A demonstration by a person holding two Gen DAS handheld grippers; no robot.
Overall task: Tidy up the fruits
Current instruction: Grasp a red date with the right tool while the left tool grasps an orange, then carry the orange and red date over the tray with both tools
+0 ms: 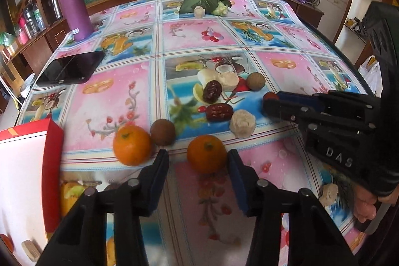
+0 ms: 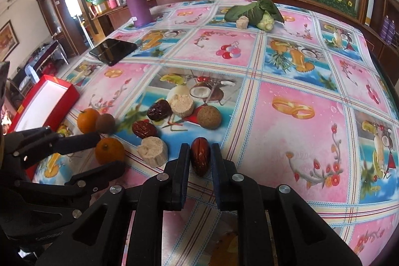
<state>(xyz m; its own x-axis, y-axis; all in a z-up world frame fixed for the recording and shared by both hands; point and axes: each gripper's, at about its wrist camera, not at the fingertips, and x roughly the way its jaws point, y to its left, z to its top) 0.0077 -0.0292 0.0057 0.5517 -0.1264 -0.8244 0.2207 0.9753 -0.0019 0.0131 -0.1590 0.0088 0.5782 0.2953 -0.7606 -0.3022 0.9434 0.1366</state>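
Note:
My left gripper (image 1: 197, 158) is open around an orange (image 1: 206, 153) on the tablecloth; it does not press on it. It shows in the right wrist view too (image 2: 109, 150). A second orange (image 1: 132, 144) and a brown round fruit (image 1: 162, 132) lie just left. My right gripper (image 2: 200, 153) is shut on a red date (image 2: 200, 158); in the left wrist view it (image 1: 270, 101) hovers at the right. Two more dates (image 1: 219, 112) (image 1: 212, 91), beige cakes (image 1: 242, 123) (image 1: 228, 80) and another brown fruit (image 1: 255, 81) lie in the middle.
A red box (image 1: 53, 166) with a white inside stands at the left edge, holding a few pieces. A black tablet (image 1: 71, 67) and a purple bottle (image 1: 72, 4) are at the far left. Leafy greens (image 1: 207, 1) lie at the back. A small beige piece (image 1: 329, 193) lies near right.

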